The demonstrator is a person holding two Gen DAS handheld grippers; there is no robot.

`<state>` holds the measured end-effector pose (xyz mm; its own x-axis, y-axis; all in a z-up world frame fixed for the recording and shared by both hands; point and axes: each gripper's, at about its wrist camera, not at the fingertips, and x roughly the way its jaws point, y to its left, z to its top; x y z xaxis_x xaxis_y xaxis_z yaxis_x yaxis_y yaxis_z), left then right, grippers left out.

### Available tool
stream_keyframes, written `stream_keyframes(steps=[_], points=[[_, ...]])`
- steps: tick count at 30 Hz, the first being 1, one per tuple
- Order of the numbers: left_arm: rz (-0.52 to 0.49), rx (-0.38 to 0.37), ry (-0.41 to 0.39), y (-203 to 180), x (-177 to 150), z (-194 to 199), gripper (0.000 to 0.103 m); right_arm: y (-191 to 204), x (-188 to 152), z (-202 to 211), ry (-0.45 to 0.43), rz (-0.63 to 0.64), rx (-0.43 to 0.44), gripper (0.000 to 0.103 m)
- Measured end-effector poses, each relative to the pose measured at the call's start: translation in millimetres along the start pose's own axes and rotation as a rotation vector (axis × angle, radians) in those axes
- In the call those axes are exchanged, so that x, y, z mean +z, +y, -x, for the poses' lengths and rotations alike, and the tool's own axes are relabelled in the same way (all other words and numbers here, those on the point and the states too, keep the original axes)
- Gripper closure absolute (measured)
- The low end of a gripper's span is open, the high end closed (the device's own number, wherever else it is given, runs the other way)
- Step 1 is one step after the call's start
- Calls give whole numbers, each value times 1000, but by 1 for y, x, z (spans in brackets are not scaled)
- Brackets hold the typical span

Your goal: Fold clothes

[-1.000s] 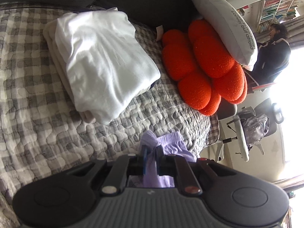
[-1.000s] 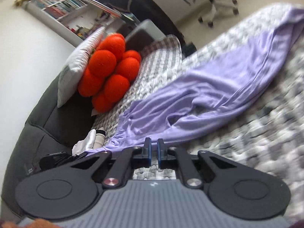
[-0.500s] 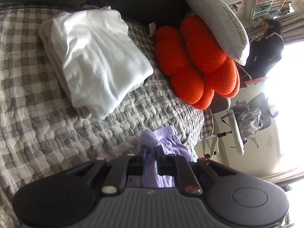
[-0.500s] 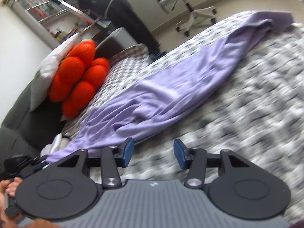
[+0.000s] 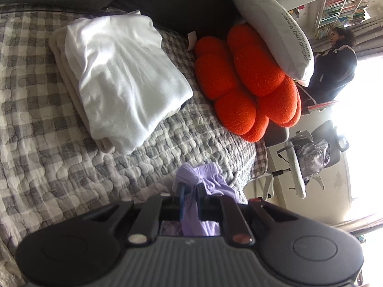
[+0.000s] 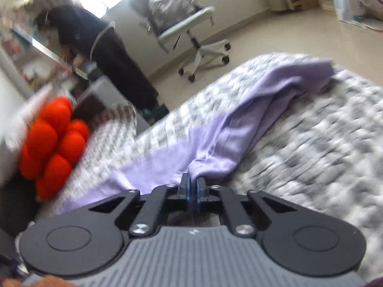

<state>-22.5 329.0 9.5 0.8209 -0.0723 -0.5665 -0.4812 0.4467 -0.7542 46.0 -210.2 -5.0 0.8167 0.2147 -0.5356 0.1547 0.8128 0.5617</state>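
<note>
A lavender garment [image 6: 239,129] lies stretched in a long band across the grey checked quilt [image 6: 323,143]. My right gripper [image 6: 192,181] is closing its jaws on the near edge of that garment, and the cloth bunches up where the pads pinch it. In the left wrist view, my left gripper [image 5: 191,189] is shut on a gathered end of the lavender garment [image 5: 210,174], which hangs down between the fingers. A folded stack of white clothes [image 5: 124,71] rests on the quilt [image 5: 47,155] beyond the left gripper.
A red bobbled cushion [image 5: 249,83] and a grey pillow [image 5: 275,24] lean at the head of the bed. Past the bed's edge stand an office chair [image 6: 191,28] and a person in dark clothes [image 6: 100,47] at a desk.
The right gripper opened, swung along the garment away from the cushion, and shut on its near edge. The left gripper kept still with its grip on the cloth.
</note>
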Motion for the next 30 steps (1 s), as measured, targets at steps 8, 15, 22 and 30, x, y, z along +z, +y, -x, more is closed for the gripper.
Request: stream_keyframes(steps=[8,15,22,30], points=[[-69,36,27,-11,-4,-5,93,45,14,111,-243,318,-57,100],[-58,69,33,0,-5,-5,93,20,-1,42,7,477,-154,93],[-117,95,32,-7,-6,-8,93,-5,-7,64,40,516,-99,48],[-165,118,17,-14,-9,-9,93,-40,11,51,166,434,-54,48]])
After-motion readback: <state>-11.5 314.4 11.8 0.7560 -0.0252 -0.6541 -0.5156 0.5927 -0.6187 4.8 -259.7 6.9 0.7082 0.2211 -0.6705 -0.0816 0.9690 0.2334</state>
